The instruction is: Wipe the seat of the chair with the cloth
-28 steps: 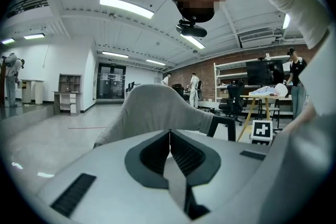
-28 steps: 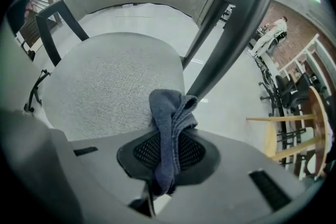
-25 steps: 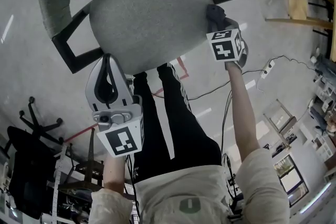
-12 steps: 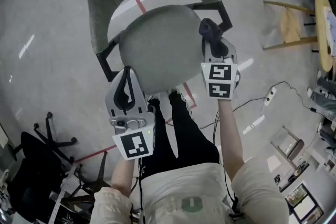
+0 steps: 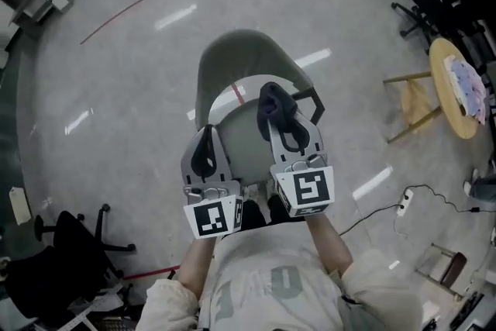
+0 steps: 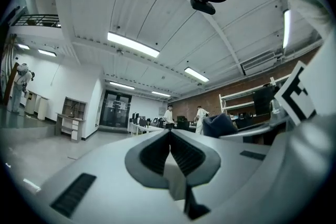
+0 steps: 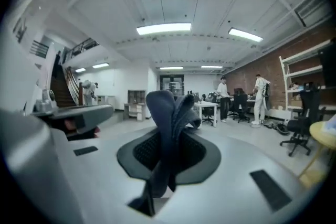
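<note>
The grey chair (image 5: 232, 66) stands on the floor below me in the head view, its round seat (image 5: 244, 136) partly hidden behind both grippers. My right gripper (image 5: 273, 106) is raised well above the seat, jaws shut on a dark blue cloth (image 7: 169, 128) that sticks up between them; the same cloth (image 5: 271, 98) shows as a bunch at the gripper's tip. My left gripper (image 5: 208, 143) is raised beside it, jaws shut with nothing between them. The left gripper (image 6: 169, 136) points level across the room, as does the right gripper (image 7: 167, 144).
A round wooden table (image 5: 457, 89) with a wooden stool (image 5: 411, 105) stands at the right. A black office chair (image 5: 74, 244) is at the lower left. A power strip (image 5: 404, 201) and cable lie on the floor. People (image 7: 260, 94) stand at desks far off.
Both grippers have risen away from the chair seat and come together in front of me. The view now takes in the whole chair from higher up. The cloth stays in the right gripper.
</note>
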The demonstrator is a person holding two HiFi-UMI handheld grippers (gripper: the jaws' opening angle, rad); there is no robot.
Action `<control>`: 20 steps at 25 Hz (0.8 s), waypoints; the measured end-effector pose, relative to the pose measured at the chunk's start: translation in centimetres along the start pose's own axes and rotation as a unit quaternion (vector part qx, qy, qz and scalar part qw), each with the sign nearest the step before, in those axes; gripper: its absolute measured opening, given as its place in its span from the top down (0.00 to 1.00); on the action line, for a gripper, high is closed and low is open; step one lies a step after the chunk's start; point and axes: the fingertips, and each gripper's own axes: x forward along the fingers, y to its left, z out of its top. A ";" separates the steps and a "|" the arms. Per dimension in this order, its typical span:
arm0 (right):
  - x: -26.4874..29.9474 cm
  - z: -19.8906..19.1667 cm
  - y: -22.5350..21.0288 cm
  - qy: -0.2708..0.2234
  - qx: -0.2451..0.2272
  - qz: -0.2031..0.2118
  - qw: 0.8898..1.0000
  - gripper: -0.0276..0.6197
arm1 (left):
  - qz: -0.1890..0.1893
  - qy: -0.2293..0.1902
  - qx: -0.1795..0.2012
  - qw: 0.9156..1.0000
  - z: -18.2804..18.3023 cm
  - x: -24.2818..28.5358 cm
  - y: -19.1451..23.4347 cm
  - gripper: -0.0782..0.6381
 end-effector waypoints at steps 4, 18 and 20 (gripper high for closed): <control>-3.2 2.5 2.4 -0.025 0.016 0.027 0.999 0.87 | -0.039 -0.024 -0.020 0.999 3.7 -0.8 -2.5 0.87; -7.3 4.5 0.5 -0.057 -0.036 -0.033 0.997 0.87 | -0.100 -0.035 -0.020 0.994 5.0 -1.3 -6.7 0.87; -7.2 4.1 0.7 -0.053 -0.033 -0.033 0.998 0.87 | -0.100 -0.033 -0.021 0.994 4.9 -1.5 -6.5 0.87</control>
